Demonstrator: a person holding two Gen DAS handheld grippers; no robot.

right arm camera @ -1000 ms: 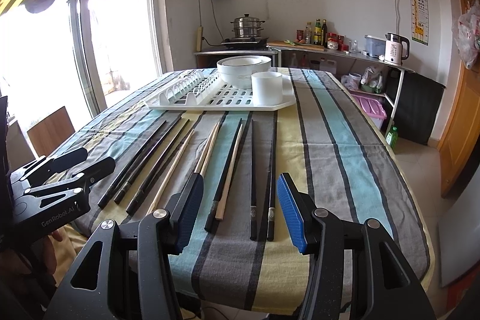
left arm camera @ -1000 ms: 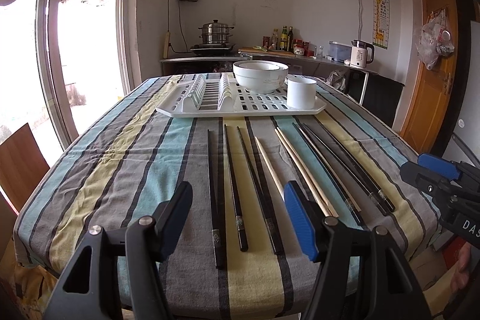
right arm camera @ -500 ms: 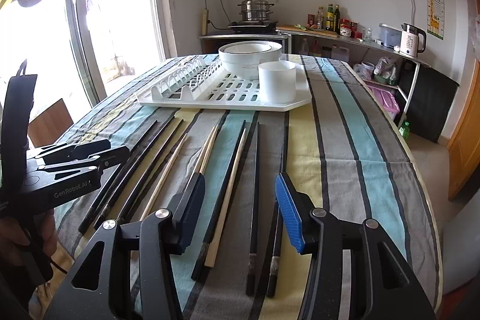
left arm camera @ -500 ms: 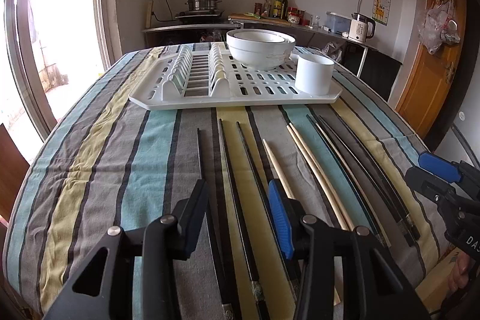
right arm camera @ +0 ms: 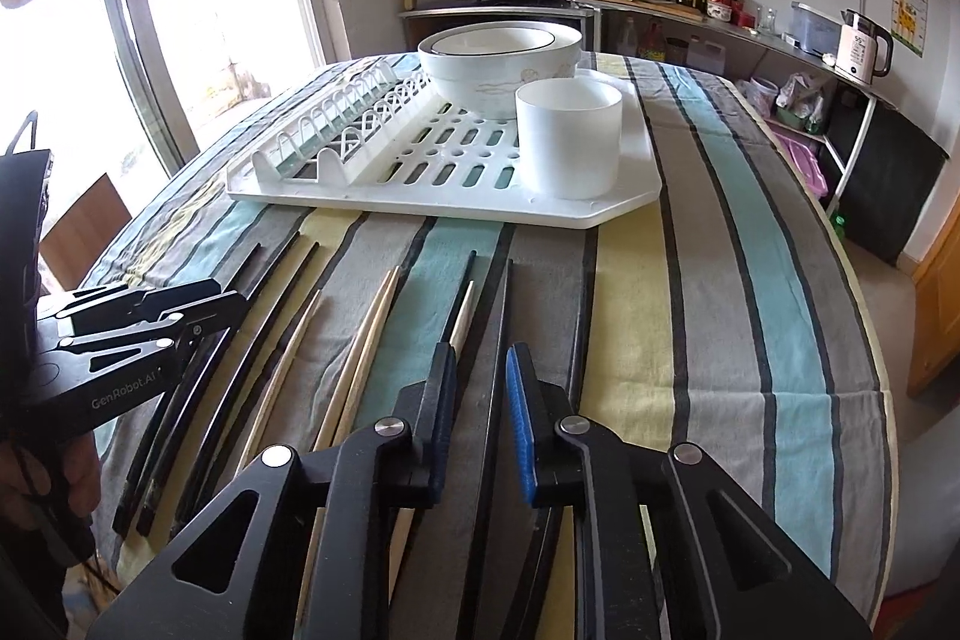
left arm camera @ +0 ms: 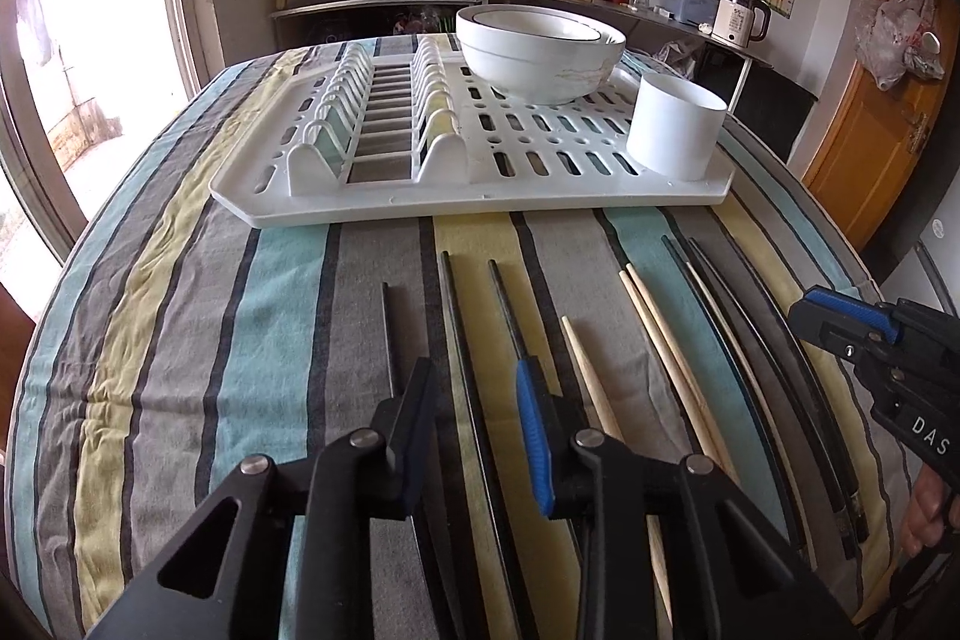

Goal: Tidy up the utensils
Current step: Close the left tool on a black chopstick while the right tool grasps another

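My left tongs [left arm camera: 474,388] are closing over a black chopstick [left arm camera: 459,316] lying just short of the white drying rack [left arm camera: 360,205], and the pads do not press on it yet. My right tongs [right arm camera: 480,382] are closing too, straddling another black chopstick [right arm camera: 503,316] on the near side of the rack, also not clamped as far as I can see.

The sticks lie close together in a row. My worry is that a finger lands on a neighbour: the pale wooden chopstick [right arm camera: 462,322] sits right beside my right tongs' dark finger, so I may pinch two at once or roll one aside. Thin, smooth sticks flat on the cloth could also slip out or pivot if gripped off-centre.

The white cup [right arm camera: 567,136] stands on the rack's near right corner, in front of the stacked bowls [right arm camera: 498,58]. Between rack and sticks the bench [right arm camera: 750,280] has a bare strip, and right of the rack it is open to the edge. My two tongs work near each other, so they could collide.
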